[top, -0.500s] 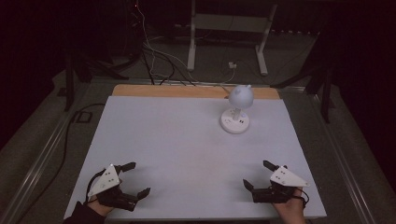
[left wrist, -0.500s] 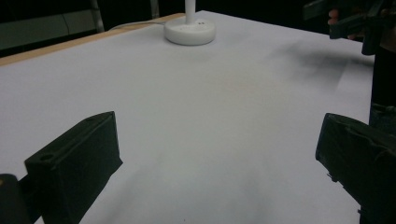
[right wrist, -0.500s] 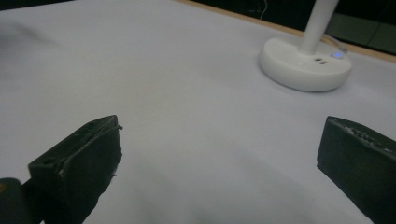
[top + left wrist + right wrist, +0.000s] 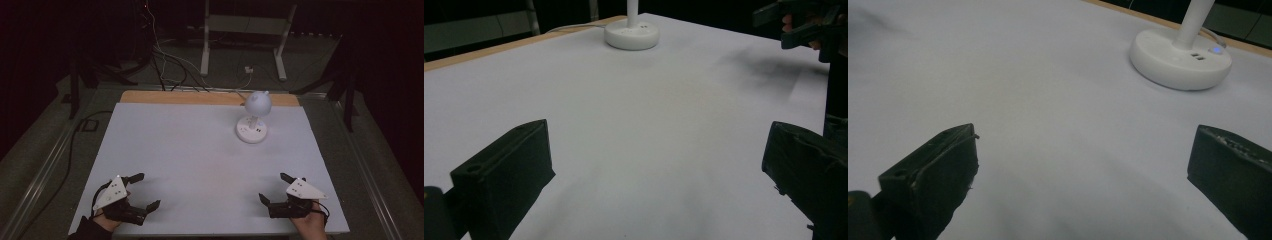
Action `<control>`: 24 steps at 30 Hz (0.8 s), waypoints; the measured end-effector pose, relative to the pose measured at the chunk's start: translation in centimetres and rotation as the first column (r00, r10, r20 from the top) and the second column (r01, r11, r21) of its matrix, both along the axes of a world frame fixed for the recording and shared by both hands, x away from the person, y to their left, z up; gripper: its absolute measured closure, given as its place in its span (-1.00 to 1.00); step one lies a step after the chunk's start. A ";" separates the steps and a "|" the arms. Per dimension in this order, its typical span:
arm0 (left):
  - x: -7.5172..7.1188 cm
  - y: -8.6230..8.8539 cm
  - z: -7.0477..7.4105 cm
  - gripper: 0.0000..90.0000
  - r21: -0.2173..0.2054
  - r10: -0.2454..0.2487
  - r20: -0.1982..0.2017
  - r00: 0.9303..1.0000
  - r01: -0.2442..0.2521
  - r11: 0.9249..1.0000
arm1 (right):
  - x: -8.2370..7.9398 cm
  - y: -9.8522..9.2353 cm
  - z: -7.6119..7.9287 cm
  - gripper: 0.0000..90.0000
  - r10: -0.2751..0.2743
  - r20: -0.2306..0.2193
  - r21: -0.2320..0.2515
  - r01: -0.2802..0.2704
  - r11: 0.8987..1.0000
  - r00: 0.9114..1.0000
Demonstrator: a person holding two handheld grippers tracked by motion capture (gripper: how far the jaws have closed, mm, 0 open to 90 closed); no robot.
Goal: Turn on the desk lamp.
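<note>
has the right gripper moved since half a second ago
No. The right gripper sits at the same spot near the table's front edge, equally far from the lamp.

A lamp [image 4: 254, 117] stands on the table [image 4: 190, 150], far right.

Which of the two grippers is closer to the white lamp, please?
The right gripper. The lamp stands on the far right half of the table, nearly straight ahead of it, while the left gripper sits across at the near left corner.
</note>
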State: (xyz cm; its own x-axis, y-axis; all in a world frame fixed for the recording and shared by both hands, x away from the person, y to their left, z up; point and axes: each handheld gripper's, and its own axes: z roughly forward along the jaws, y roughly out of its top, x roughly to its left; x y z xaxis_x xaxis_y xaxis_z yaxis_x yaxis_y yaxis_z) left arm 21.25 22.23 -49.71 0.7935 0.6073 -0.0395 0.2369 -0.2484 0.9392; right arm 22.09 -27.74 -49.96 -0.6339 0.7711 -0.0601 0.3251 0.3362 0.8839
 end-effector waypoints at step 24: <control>-0.1 -0.1 0.3 -0.99 -0.026 -0.005 0.018 1.000 0.005 1.000 | -0.8 1.0 0.5 -1.00 0.039 -0.070 -0.003 -0.040 0.999 0.997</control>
State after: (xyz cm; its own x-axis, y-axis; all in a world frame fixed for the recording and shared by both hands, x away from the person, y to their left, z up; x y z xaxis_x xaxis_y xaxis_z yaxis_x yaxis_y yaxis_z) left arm 21.11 22.16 -49.45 0.7972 0.6023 -0.0406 0.2186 -0.2253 0.9495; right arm 21.33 -26.73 -49.42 -0.6665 0.7453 -0.0181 0.3722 0.3537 0.8581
